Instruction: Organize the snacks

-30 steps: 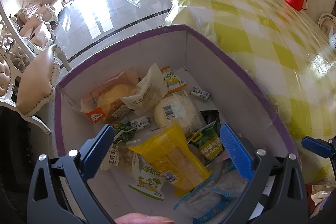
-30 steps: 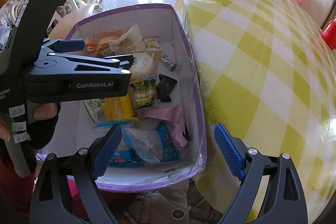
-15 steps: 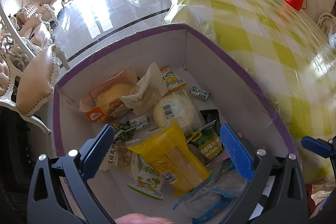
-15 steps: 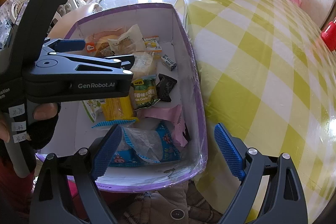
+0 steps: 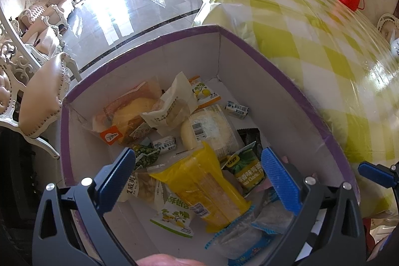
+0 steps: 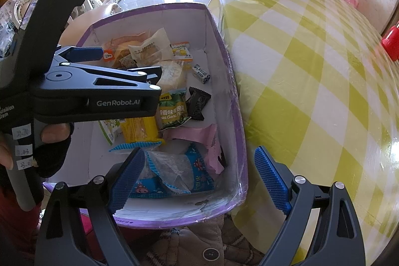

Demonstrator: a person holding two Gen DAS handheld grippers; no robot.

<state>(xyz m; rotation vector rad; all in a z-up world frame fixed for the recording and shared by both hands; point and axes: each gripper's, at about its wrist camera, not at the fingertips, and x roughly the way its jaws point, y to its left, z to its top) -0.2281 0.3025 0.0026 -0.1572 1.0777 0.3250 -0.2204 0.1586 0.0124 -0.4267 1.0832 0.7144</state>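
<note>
Left wrist view: the left gripper (image 5: 198, 175) stood wide and empty above the yellow snack packet (image 5: 202, 187) in the purple-rimmed box (image 5: 279, 81). Right wrist view: the right gripper (image 6: 199, 178) gaped wide, empty, over the blue snack packet (image 6: 174, 173) at the box's near end.

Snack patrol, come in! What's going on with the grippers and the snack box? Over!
Left gripper open, empty, over the snack box. Right gripper open, empty, at the box's near end. Snacks piled inside, yellow packet on top. Nothing blocking.

Left hand-held gripper (image 6: 129, 61): black plastic frame, ribbed blue pads, silver screws, white "GenRobot.AI" lettering, small paper labels on grey handle. Right hand-held gripper (image 6: 199, 178): same black frame, blue pads. Hand (image 6: 49, 141): black fingerless glove.
</note>
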